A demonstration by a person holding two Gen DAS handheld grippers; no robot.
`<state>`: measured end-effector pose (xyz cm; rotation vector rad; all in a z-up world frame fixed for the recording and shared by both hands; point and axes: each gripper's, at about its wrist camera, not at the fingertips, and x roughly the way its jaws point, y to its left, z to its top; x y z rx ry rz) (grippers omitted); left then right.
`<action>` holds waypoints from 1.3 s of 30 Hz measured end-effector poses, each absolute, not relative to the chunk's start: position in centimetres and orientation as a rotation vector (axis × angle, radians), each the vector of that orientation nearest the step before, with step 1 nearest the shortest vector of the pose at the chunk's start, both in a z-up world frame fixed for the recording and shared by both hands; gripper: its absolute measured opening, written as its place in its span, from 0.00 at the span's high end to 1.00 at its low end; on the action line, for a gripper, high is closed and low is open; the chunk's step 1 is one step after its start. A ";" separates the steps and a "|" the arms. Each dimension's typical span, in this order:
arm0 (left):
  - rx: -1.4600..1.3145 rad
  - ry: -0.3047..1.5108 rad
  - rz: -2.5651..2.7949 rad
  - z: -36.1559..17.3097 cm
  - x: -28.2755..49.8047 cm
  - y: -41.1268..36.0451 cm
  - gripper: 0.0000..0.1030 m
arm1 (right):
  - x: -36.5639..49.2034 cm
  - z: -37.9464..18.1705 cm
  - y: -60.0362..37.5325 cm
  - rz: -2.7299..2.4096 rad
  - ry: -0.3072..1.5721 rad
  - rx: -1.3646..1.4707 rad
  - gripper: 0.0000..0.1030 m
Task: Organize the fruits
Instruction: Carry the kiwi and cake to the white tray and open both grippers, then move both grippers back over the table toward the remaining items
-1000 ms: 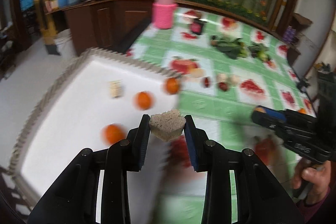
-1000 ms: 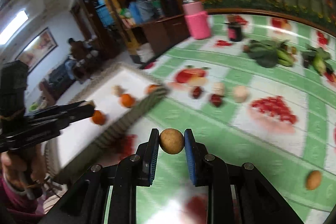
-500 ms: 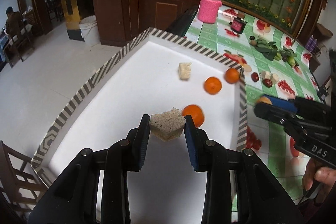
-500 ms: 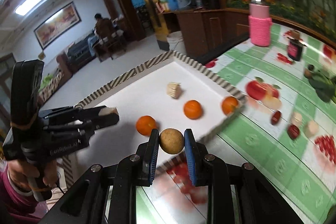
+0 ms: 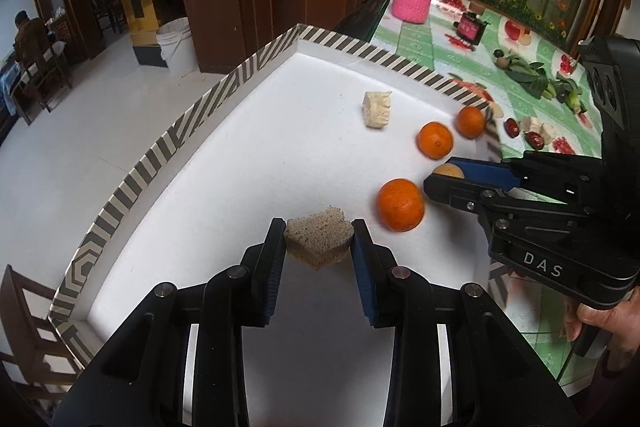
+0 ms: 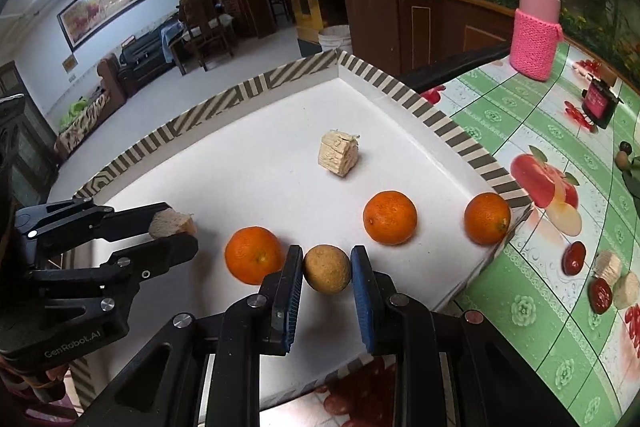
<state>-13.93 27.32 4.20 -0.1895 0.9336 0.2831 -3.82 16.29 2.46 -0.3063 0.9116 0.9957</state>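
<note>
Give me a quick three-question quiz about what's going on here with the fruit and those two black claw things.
1. True or false: the left gripper holds an orange.
2. How many oranges lie in the tray? A) two B) three C) five
3. Fill in: the right gripper is shut on a round brown ____.

Key:
1. False; it grips a brown heart-shaped piece.
2. B: one, two, three.
3. Fruit, held above the tray's near edge.
</note>
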 end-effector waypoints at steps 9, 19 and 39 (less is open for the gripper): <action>-0.195 0.958 0.282 3.9 -13.6 27.4 0.56 | -4.1 2.9 15.5 0.986 0.898 -0.289 0.74; -0.192 0.897 0.286 5.4 -14.5 26.8 0.54 | -5.6 5.5 10.0 0.957 0.831 -0.166 0.74; -0.144 0.824 0.071 7.2 -12.2 13.9 0.54 | -7.1 6.5 -5.3 0.713 0.780 -0.001 0.74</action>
